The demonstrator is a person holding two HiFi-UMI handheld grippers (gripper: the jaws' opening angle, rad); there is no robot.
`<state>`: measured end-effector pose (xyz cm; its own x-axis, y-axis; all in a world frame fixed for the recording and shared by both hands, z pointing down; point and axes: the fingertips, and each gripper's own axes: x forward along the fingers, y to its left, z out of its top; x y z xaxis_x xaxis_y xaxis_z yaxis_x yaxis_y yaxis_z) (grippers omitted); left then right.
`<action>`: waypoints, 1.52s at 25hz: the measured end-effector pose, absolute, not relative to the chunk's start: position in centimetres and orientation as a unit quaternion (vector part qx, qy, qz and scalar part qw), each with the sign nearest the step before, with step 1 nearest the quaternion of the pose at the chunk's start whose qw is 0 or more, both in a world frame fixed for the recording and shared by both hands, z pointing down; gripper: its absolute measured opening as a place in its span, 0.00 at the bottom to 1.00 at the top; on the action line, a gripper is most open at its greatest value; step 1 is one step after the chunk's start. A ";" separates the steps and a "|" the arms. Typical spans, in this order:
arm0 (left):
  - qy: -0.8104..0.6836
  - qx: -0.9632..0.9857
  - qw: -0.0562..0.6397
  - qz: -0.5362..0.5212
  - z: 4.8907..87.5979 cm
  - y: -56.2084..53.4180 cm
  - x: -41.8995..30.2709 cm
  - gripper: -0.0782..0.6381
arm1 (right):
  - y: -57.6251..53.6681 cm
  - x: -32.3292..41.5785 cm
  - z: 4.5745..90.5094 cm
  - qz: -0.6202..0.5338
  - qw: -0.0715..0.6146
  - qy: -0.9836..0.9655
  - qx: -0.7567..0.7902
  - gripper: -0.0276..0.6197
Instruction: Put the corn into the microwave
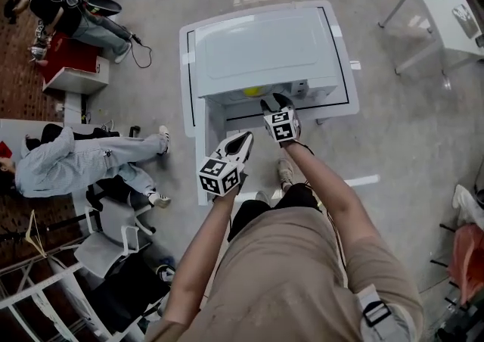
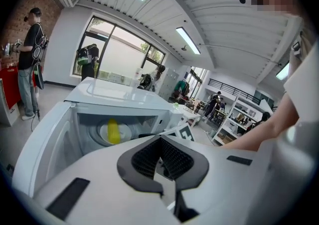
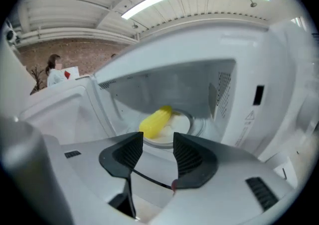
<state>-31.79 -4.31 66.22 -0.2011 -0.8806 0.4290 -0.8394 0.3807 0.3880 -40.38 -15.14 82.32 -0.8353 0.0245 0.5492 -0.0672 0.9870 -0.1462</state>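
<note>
The microwave (image 1: 265, 49) stands on a white worktop (image 1: 342, 60) with its door (image 1: 203, 151) swung wide to the left, beside the person's left arm. The corn (image 3: 155, 122) lies inside the cavity, on the round glass plate (image 3: 183, 125), tilted with one end toward the back wall.

The right hand-held gripper (image 3: 157, 142) is at the mouth of the cavity, jaws spread and holding nothing; the corn shows just beyond the gap between its pads (image 3: 189, 157). In the head view, this gripper's marker cube covers part of the opening. The left hand-held gripper (image 2: 160, 142) hangs farther back, near the open door, its jaws pressed together on nothing. It looks over the door's edge at the corn on the plate.

Off to the left, a person in a striped shirt (image 1: 68, 166) sits on the floor (image 1: 408, 144). A white table (image 1: 446, 11) stands well apart at the upper right.
</note>
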 end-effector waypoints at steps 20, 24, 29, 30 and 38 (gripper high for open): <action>-0.628 0.775 0.071 -0.025 44.1 -9.4 -15.5 0.11 | -18.4 -9.0 50.7 0.070 0.095 -0.964 0.238 0.34; -0.586 0.808 0.059 -0.024 42.0 -11.5 -10.2 0.11 | -18.7 -2.1 47.7 0.049 0.083 -0.947 0.307 0.34; -0.537 0.841 0.061 -0.017 40.8 -12.7 -3.6 0.11 | -18.4 5.9 45.5 0.053 0.066 -0.924 0.374 0.34; -0.528 0.847 0.060 -0.014 40.7 -12.8 -2.5 0.11 | -18.2 7.1 45.3 0.056 0.063 -0.920 0.383 0.34; -0.482 0.874 0.060 0.003 41.1 -12.1 2.5 0.11 | -16.3 12.3 45.9 0.042 0.083 -0.895 0.436 0.32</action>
